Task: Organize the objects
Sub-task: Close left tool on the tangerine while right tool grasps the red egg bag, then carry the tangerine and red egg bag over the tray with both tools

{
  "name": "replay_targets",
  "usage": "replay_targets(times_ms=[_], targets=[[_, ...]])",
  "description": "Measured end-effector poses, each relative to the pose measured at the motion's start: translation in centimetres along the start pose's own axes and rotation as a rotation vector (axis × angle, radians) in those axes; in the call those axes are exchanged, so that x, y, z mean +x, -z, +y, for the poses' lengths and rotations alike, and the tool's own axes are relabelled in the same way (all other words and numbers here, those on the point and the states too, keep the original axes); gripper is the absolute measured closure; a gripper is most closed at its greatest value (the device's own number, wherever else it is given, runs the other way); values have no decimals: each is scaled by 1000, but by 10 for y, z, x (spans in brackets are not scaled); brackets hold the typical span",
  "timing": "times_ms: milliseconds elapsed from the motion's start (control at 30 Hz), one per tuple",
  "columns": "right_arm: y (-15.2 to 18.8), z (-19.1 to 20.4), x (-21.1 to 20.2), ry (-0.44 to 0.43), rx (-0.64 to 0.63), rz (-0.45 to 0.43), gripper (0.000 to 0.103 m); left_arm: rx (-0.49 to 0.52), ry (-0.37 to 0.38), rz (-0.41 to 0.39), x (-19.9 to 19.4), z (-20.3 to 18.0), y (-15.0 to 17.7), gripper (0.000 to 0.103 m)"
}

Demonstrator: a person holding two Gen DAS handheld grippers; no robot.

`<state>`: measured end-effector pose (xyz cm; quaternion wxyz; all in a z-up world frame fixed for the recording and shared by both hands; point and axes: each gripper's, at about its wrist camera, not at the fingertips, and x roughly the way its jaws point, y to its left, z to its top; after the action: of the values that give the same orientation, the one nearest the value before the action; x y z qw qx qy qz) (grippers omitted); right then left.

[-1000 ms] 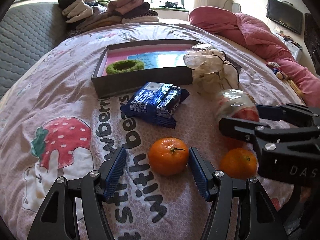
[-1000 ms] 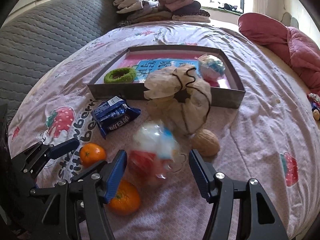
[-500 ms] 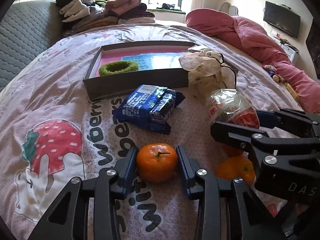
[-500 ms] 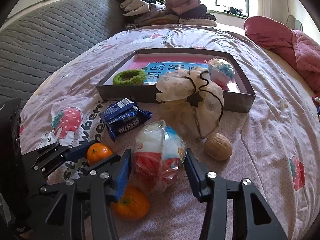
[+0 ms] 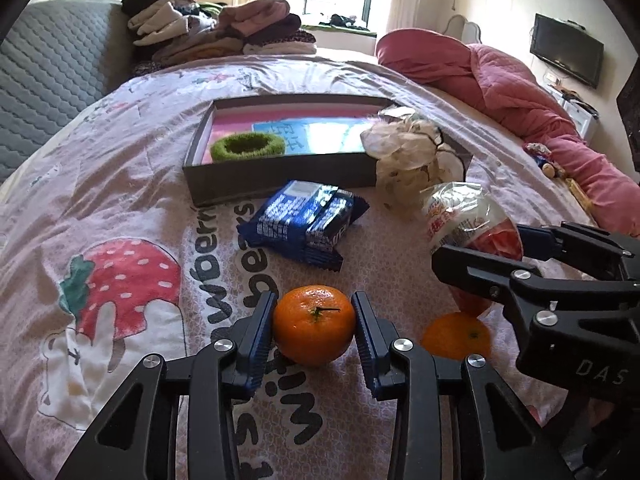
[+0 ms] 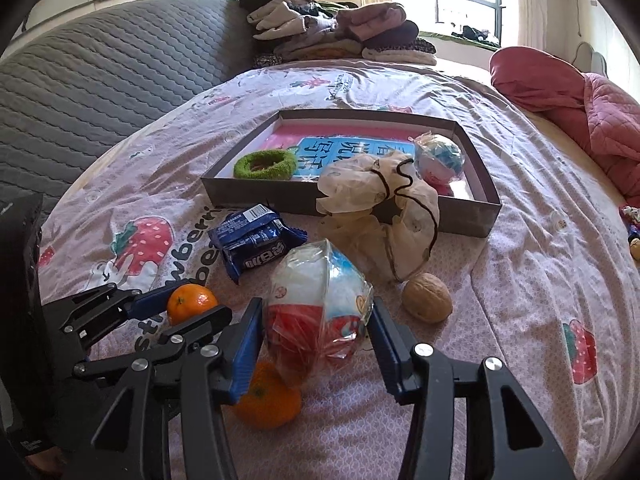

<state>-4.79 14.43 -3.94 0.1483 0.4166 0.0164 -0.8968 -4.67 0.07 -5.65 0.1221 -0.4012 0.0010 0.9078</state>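
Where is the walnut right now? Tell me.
The walnut shows only in the right wrist view, lying loose on the bedspread to the right of the right gripper, just below the cream drawstring pouch.

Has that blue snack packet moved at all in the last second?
No. The packet lies just in front of the tray's near wall, same as before.

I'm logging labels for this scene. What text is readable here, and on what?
"DAS": on the right tool's black body, cut off by the frame edge.
"wberr", "bears", "with": partial print on the bedsheet.
Blue snack packet: print too small to read.
Clear wrapped snack: blurred.
Blue sheet in the box: unreadable characters.
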Motion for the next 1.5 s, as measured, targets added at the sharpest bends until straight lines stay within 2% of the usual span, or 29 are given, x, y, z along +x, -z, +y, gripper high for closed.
replay_targets(times_ms=[333, 867, 1200, 1333, 1433, 1500], targets=[[-1, 3, -25, -9, -15, -49, 52, -7, -21, -53, -30, -4, -10, 64], [-20, 11, -77, 3, -71, -198, 52, -12, -49, -178, -80, -13, -50, 64], [-54, 5, -95, 24, -105, -256, 52, 2, -66, -228, -90, -16, -86, 64], [-71, 0, -97, -3, -103, -257, 52, 17, -89, -233, -89, -18, -101, 64], [-85, 1, -98, 58, -144, -282, 52, 17, -91, -236, -84, -16, -112, 64], [-95, -1, -95, 58, -145, -288, 52, 24, -95, -229, -79, -15, -119, 64]])
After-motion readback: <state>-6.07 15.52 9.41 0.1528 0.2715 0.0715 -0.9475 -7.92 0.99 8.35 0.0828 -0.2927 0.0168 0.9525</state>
